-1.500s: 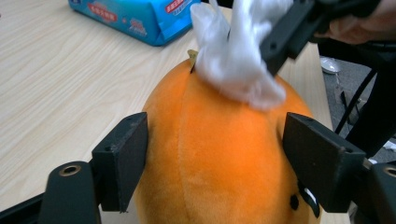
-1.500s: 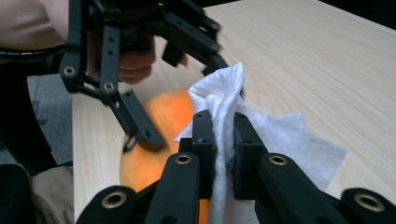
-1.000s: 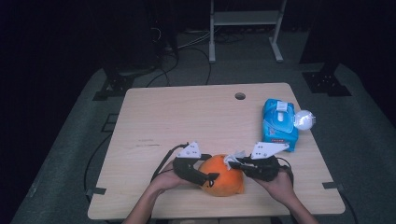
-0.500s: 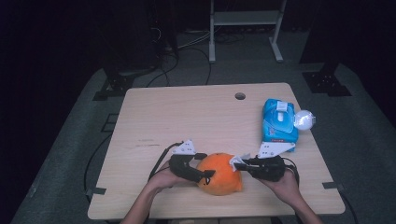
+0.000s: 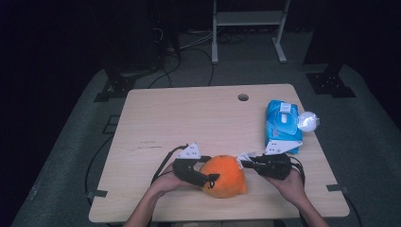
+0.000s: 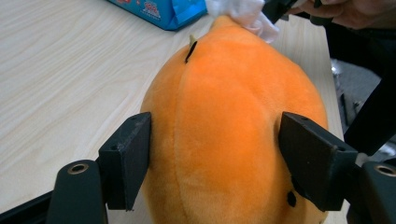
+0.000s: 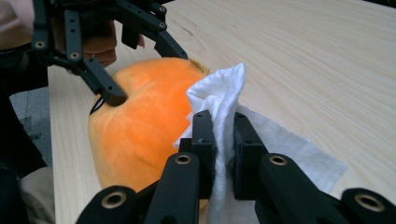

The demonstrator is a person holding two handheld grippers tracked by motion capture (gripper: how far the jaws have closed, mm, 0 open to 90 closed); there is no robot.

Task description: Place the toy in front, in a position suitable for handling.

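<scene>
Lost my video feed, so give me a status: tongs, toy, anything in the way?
Left tongs clamped on round orange plush toy. Right tongs shut on white wipe, wipe against toy. Blue wipes pack off to the side, nothing in the way.

Pale wooden table on grey floor — dark room, metal stand behind

You had a blue wipes pack lying on the right side of the wooden table, a white ball-like object touching its right edge, a round hole near the far edge, and a metal stand on the floor beyond
</scene>
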